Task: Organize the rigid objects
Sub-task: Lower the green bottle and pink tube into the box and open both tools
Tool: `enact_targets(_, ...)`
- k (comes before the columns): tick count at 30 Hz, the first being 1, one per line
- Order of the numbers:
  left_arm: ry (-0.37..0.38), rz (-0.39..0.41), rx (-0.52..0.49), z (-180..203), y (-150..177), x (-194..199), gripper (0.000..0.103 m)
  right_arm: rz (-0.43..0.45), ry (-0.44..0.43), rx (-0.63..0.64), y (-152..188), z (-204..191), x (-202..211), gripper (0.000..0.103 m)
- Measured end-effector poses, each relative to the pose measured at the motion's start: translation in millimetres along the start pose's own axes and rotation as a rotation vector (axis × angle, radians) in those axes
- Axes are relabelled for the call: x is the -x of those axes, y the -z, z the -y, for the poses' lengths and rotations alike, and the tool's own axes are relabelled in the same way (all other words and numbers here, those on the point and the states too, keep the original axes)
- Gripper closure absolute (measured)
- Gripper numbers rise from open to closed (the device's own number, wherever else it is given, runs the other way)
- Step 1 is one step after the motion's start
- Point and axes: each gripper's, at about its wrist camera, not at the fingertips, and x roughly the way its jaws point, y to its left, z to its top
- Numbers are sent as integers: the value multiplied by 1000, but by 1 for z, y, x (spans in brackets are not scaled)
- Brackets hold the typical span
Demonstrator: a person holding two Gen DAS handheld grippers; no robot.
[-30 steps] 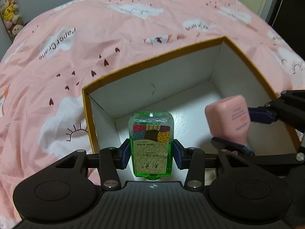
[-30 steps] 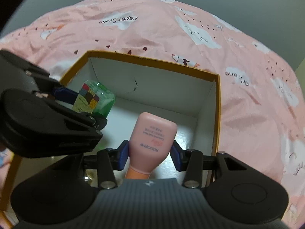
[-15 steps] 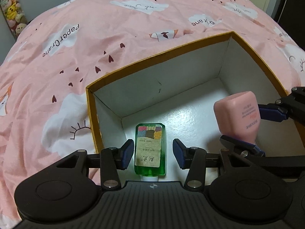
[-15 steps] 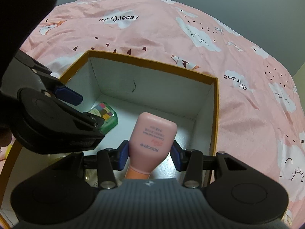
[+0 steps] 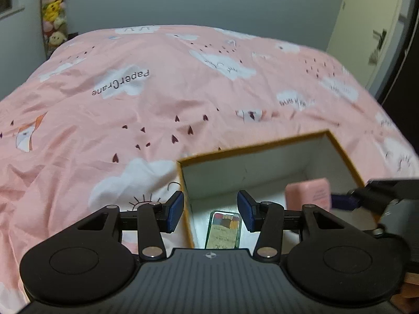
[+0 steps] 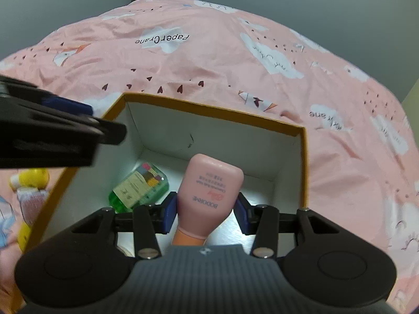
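Observation:
A green bottle [image 5: 225, 229] with a patchwork label lies flat on the floor of an open box with a mustard rim [image 5: 251, 147], near its left wall. It also shows in the right wrist view [image 6: 138, 188]. My left gripper [image 5: 209, 210] is open and empty, raised above the box's left corner. My right gripper [image 6: 205, 212] is shut on a pink BODORME bottle [image 6: 209, 191], held over the inside of the box [image 6: 212, 110]. The pink bottle also shows in the left wrist view [image 5: 307, 193].
The box sits on a bed with a pink cloud-print cover [image 5: 157, 99]. Yellow and white toys [image 6: 28, 183] lie on the cover left of the box. Plush toys [image 5: 53, 7] hang at the far wall.
My left gripper let go of the green bottle, which now lies in the box, then opened wider and lifted up and back. My right gripper still holds the pink bottle over the box.

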Motion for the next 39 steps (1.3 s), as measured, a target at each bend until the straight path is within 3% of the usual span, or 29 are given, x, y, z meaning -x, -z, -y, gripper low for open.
enact_targets(8, 7, -13, 110, -33, 2, 3, 47, -57, -65, -146, -10, 6, -25, 57)
enact_targets(21, 91, -85, 179, -47, 21, -9, 53, -180, -148, -184, -2, -12, -63, 57)
enact_targets(30, 105, -95, 183, -45, 22, -10, 55, -172, -177, -139, -7, -29, -66, 57)
enact_targets(39, 111, -98, 192, -46, 24, -9, 55, -133, -120, -73, -10, -33, -50, 56)
